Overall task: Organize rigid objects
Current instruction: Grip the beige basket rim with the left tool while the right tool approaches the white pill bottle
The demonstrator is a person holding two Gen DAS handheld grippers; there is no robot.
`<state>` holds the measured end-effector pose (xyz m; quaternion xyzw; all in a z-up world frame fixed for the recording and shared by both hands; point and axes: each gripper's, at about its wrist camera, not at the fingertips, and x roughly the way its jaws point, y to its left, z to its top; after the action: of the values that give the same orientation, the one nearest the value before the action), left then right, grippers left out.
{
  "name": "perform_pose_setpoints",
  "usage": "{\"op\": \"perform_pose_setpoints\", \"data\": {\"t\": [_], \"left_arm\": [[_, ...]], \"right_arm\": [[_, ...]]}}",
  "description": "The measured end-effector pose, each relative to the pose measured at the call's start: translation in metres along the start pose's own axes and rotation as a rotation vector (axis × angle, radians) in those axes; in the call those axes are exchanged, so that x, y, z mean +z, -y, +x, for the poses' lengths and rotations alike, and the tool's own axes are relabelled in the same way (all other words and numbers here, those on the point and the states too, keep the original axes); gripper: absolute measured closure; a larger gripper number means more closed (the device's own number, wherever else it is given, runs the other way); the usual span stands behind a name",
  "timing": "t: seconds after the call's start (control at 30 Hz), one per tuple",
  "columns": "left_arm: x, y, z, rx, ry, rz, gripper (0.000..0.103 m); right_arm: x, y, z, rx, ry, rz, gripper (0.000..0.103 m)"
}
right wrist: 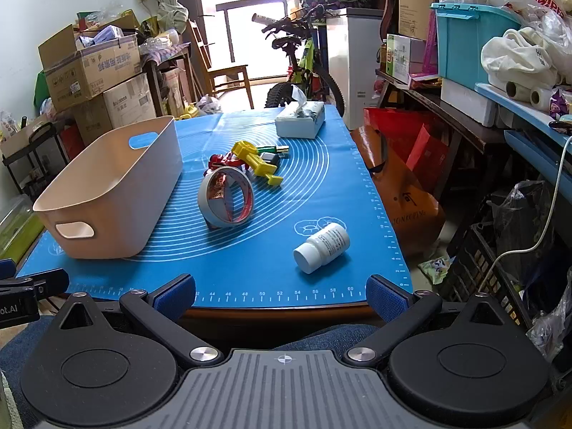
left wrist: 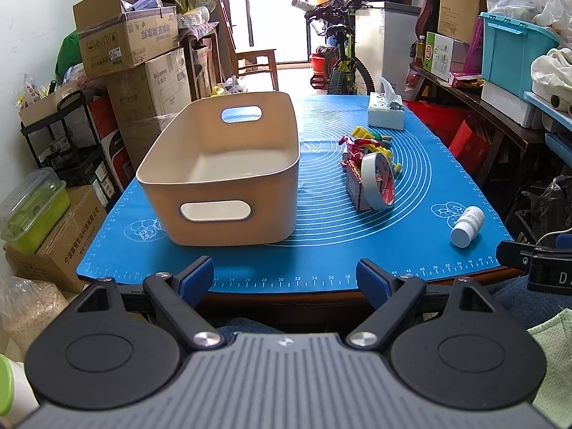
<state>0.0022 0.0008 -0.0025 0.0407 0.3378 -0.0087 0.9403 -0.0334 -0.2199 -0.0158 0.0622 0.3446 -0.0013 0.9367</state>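
A beige bin with handle slots stands empty on the left of the blue mat; it also shows in the right wrist view. A tape roll leans on a small red box, with red and yellow toys behind it. A white pill bottle lies on its side near the front right. My left gripper is open and empty at the table's front edge. My right gripper is open and empty, just short of the bottle.
A tissue box stands at the mat's far end. Cardboard boxes pile up on the left, a bicycle stands behind the table, and shelves with a teal bin line the right. An orange bag leans by the table.
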Motion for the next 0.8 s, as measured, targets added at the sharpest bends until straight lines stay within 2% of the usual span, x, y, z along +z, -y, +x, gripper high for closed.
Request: {"op": "perform_pose_setpoints", "data": {"t": [0.3, 0.4, 0.6, 0.8], "left_arm": [[0.009, -0.009, 0.002, -0.009, -0.014, -0.022, 0.016], [0.019, -0.015, 0.003, 0.012, -0.009, -0.009, 0.016], [0.051, -0.041, 0.018, 0.045, -0.022, -0.01, 0.016], [0.088, -0.07, 0.042, 0.111, -0.039, -0.039, 0.016]], "right_arm": [[0.007, -0.003, 0.001, -0.019, -0.018, 0.005, 0.003], [0.011, -0.006, 0.002, -0.026, -0.023, 0.007, 0.003], [0.03, -0.009, 0.019, -0.001, -0.031, -0.007, 0.003], [0.052, 0.0, 0.054, 0.023, -0.066, 0.056, 0.003]]}}
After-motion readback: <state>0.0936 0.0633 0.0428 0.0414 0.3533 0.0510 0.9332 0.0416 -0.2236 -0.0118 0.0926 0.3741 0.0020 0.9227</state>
